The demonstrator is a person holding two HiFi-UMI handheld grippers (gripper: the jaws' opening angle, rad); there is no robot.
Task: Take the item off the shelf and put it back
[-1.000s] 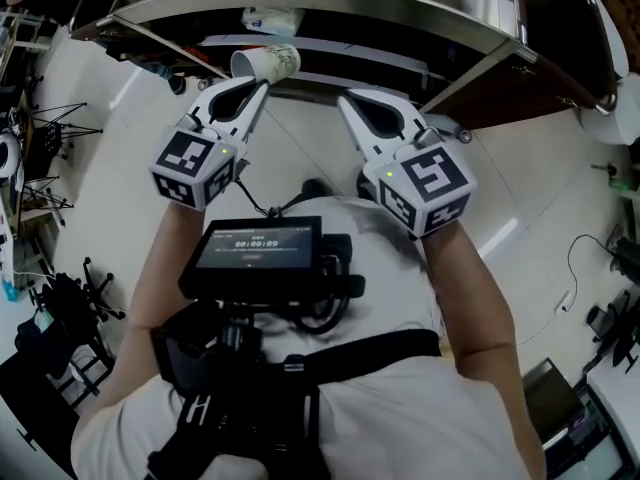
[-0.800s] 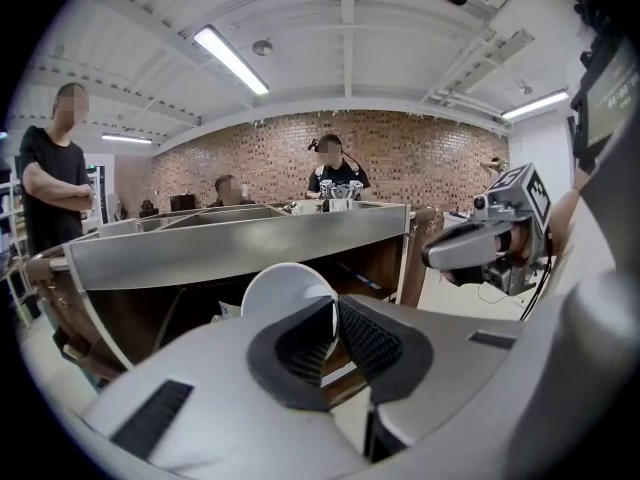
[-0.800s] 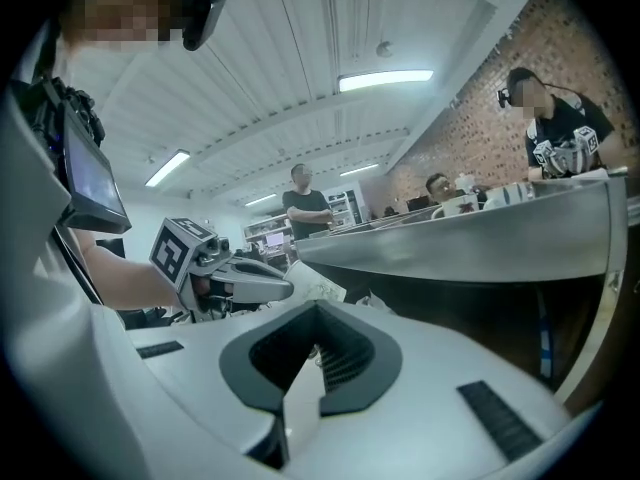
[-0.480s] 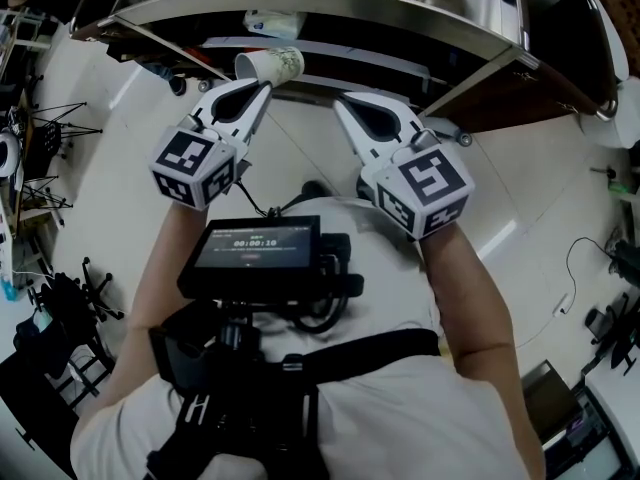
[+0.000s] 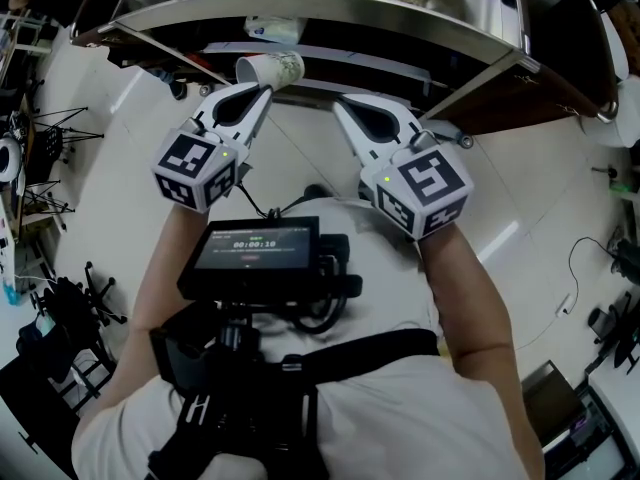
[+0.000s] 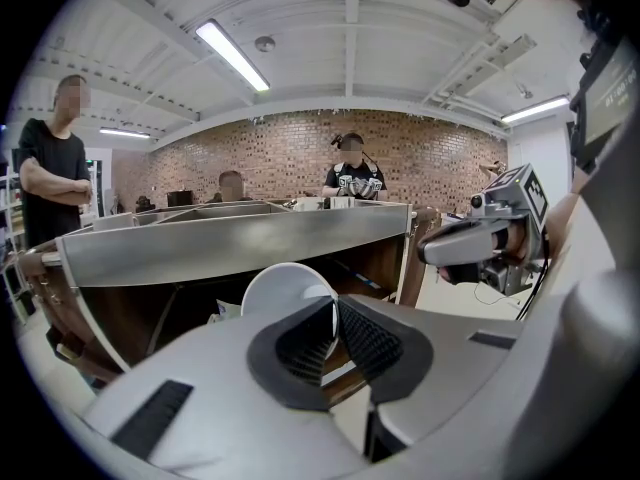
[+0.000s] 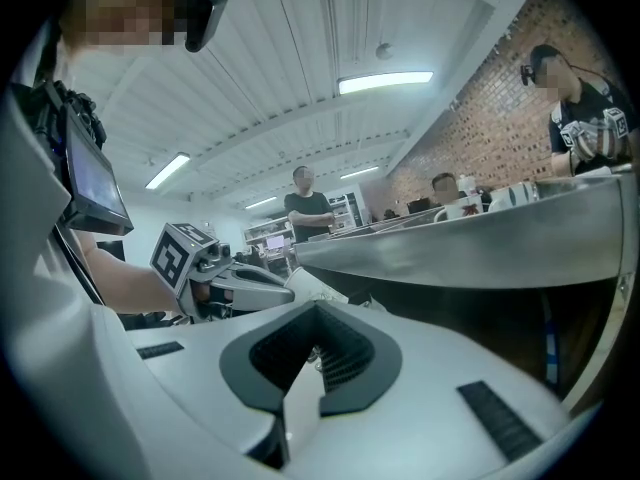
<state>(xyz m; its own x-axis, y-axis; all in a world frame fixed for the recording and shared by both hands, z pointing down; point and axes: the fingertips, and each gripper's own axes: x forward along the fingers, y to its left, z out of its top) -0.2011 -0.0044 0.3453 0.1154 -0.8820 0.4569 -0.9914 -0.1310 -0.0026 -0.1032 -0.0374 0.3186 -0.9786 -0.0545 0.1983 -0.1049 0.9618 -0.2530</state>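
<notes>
1. Head view has the left gripper (image 5: 262, 88) raised at the steel shelf (image 5: 330, 3). Its jaws are clamped on the rim wall of a white paper cup (image 5: 272, 67), which hangs in the air just in front of the lower shelf opening, tipped on its side.
2. Left gripper view shows only a thin strip of cup wall between the pads. I judge the paper could buckle or slide out if the grip tightens or the wrist swings.
3. The cup's free end sits close under the shelf's front edge. Pushing it in at this tilt could knock it against the steel and twist it loose.
4. A white packet (image 5: 272, 26) lies on the lower shelf behind it, so the cup may land on clutter and tip over.
5. The right gripper (image 5: 342, 110), jaws together and empty, is near on the right; drifting left, it could bump the cup.
</notes>
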